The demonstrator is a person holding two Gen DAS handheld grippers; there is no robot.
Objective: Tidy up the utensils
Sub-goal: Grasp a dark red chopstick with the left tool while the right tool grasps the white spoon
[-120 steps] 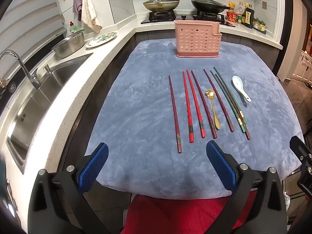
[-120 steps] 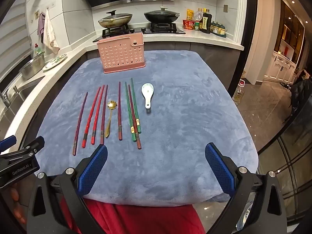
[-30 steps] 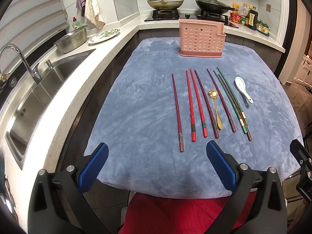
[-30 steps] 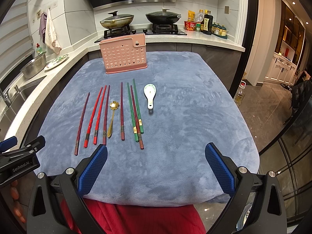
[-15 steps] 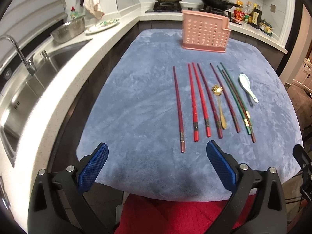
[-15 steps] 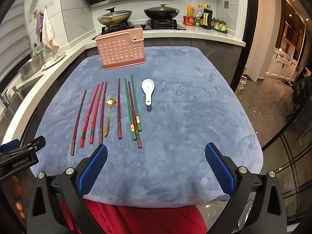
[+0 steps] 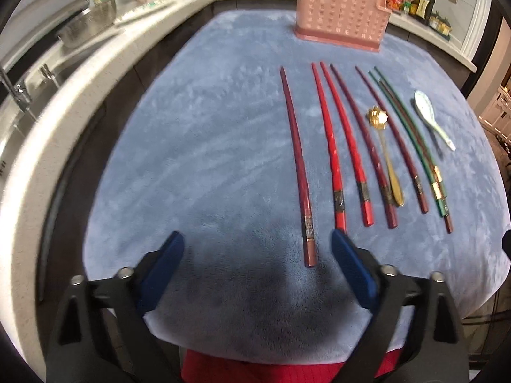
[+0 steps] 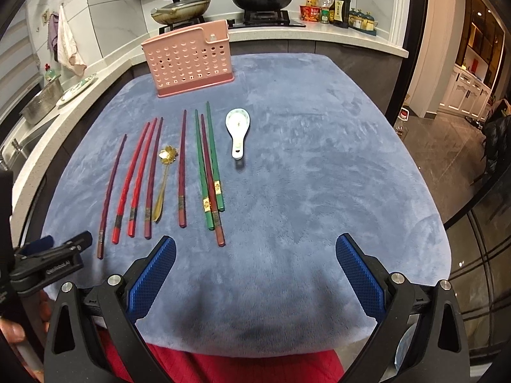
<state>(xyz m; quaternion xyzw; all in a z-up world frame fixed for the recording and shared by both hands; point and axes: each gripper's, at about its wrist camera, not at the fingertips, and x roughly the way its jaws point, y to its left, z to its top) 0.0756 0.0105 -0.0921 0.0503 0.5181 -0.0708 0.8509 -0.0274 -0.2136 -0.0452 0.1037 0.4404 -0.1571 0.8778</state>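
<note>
Maroon chopstick [image 7: 299, 172], butt end between the left gripper [image 7: 257, 249]'s closing, still-released fingers [image 7: 346, 257], untouched; right gripper [image 8: 255, 257] spread over bare blue cloth [image 8: 319, 191] near the counter's front edge.

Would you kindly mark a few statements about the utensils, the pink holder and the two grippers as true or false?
1. The pink holder already holds chopsticks. False: all chopsticks lie on the blue cloth.
2. The gold spoon lies among the chopsticks. True.
3. The white spoon lies left of all chopsticks in the right wrist view. False: it lies right of them.
4. The left gripper grips nothing. True.
5. The right gripper is shut. False: it is open.
</note>
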